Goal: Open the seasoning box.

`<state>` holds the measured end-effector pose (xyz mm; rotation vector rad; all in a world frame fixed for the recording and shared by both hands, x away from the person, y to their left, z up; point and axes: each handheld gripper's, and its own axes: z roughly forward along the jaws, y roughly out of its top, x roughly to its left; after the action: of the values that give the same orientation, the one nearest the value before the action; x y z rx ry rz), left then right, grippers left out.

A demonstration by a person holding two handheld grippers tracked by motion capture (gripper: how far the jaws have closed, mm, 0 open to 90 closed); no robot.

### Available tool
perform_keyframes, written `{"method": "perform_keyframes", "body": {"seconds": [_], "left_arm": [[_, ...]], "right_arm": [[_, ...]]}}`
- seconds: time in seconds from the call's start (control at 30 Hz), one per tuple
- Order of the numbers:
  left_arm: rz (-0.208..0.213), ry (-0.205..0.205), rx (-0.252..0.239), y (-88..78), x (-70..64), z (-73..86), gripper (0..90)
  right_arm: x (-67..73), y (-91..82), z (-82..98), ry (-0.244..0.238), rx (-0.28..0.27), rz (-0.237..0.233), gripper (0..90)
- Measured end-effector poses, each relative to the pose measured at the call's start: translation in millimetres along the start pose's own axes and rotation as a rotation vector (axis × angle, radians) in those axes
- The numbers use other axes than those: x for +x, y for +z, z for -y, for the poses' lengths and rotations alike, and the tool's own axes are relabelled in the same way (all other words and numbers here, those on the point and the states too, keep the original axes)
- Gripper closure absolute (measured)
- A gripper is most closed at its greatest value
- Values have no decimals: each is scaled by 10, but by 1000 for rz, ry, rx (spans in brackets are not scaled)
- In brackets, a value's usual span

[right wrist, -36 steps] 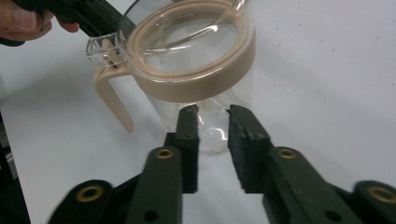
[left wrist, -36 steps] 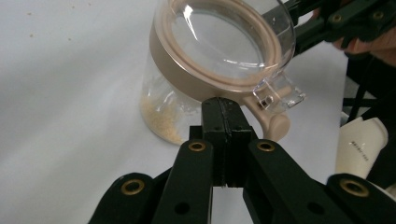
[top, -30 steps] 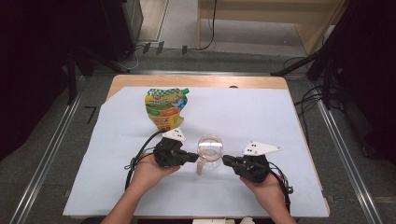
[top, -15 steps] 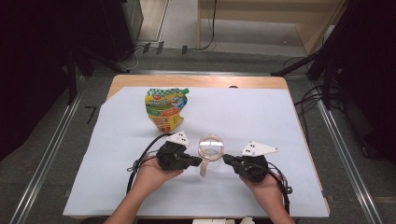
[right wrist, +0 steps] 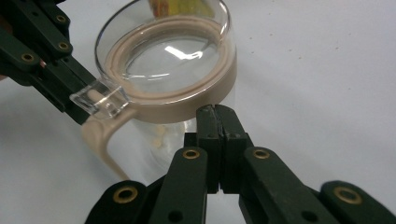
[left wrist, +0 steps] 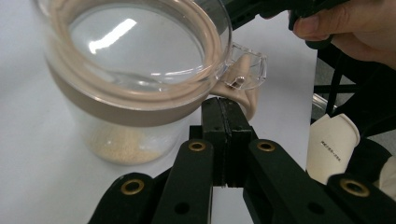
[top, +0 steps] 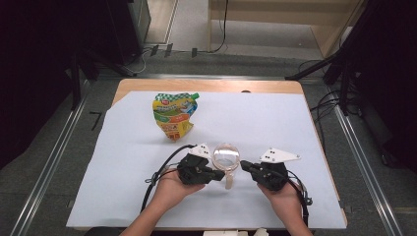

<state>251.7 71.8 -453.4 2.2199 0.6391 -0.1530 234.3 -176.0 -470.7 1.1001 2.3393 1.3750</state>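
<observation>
While the lidded jar (top: 226,160) stands on the worktop (top: 275,123) between both hands, its lid is still on; left tongs (left wrist: 224,135) and right tongs (right wrist: 215,140) are clenched empty against it, so opening remains

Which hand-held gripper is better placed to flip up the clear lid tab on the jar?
Left, probably. The left hand-held gripper, jaws shut, sits right under the clear tab by the handle of the jar. The right hand-held gripper, also shut, meets the lid band away from the tab.
</observation>
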Motion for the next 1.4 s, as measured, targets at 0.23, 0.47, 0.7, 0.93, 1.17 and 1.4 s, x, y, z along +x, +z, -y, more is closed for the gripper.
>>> {"method": "perform_keyframes", "body": {"seconds": [0.23, 0.47, 0.7, 0.93, 1.17, 1.4], "left_arm": [[37, 19, 15, 138, -50, -57, 900], [63, 31, 34, -16, -11, -52, 900], [21, 29, 17, -257, 96, -18, 812], [-13, 29, 10, -341, 222, 22, 676], [-27, 19, 5, -288, 256, 23, 576], [-24, 13, 2, -277, 288, 39, 536]], "right_arm": [[45, -91, 37, 3, 8, 6, 900], [148, -251, 59, 13, 2, 5, 900], [328, -336, 165, 11, 10, -34, 900], [495, -202, 196, -27, 48, -84, 900], [584, 47, 244, -4, 73, -89, 900], [527, 56, 255, -12, 80, -71, 900]]}}
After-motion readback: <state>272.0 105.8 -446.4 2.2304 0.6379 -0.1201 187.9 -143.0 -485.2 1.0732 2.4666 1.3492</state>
